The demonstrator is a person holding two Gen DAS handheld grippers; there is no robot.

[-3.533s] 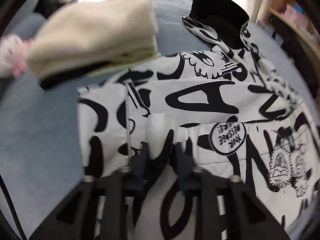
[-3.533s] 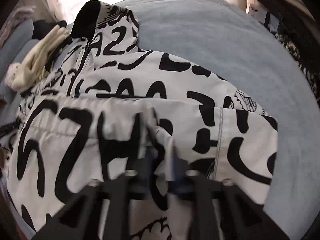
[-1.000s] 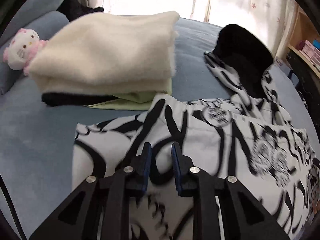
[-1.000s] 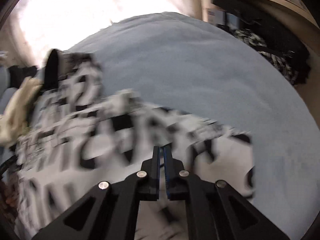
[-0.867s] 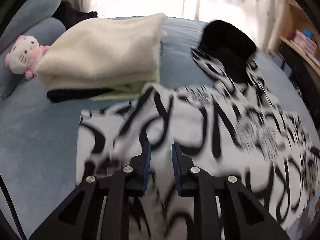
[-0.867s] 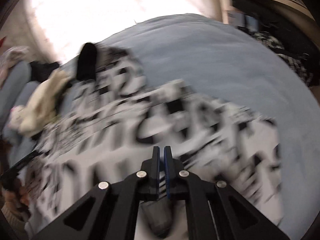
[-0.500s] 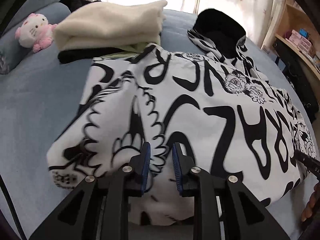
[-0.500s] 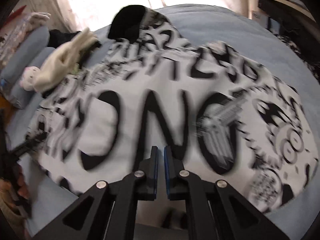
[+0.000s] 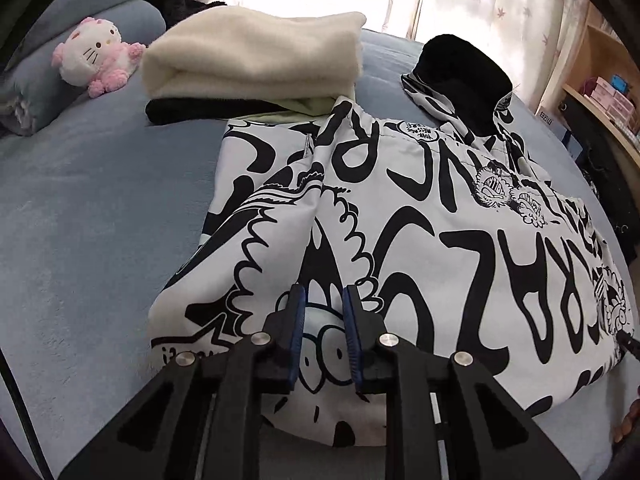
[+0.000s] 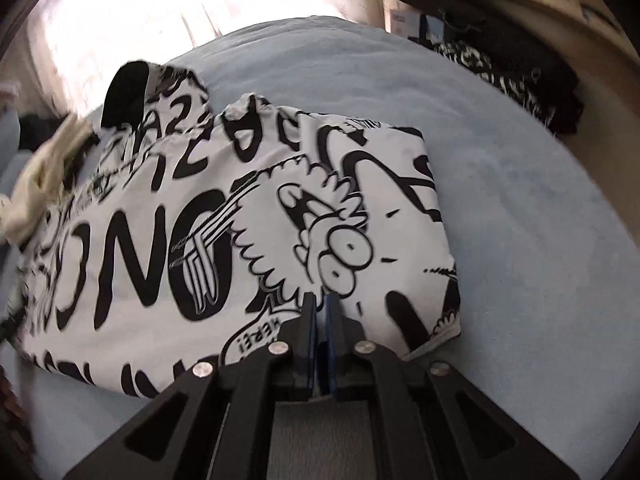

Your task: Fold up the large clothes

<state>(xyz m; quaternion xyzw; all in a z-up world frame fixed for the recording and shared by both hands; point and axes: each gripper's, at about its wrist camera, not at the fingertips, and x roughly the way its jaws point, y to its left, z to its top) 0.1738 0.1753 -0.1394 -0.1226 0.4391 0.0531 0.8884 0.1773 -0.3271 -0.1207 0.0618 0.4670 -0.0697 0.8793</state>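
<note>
A white jacket [image 9: 440, 240] with black graffiti print lies folded flat on the blue bed [image 9: 100, 220]. Its black-lined hood [image 9: 464, 76] sticks out at the far side. My left gripper [image 9: 325, 312] sits at the jacket's near left part, its pads a narrow gap apart with padded cloth bulging between them. In the right wrist view the jacket [image 10: 240, 220] spreads to the left. My right gripper [image 10: 320, 312] sits on the jacket's near edge with its pads almost touching, and the thin cloth between them is mostly hidden.
A folded cream fleece stack [image 9: 256, 52] over dark and green clothes lies just beyond the jacket. A pink-and-white plush toy [image 9: 96, 56] leans on blue pillows [image 9: 80, 8]. A wooden shelf [image 9: 600, 92] and dark clothes [image 10: 520, 68] stand at the right. Bare blanket [image 10: 520, 220] lies right of the jacket.
Both grippers have drawn back toward the jacket's near edge. The jacket, raised and blurred a second ago, now lies flat and folded. The right wrist view has shifted to its right end.
</note>
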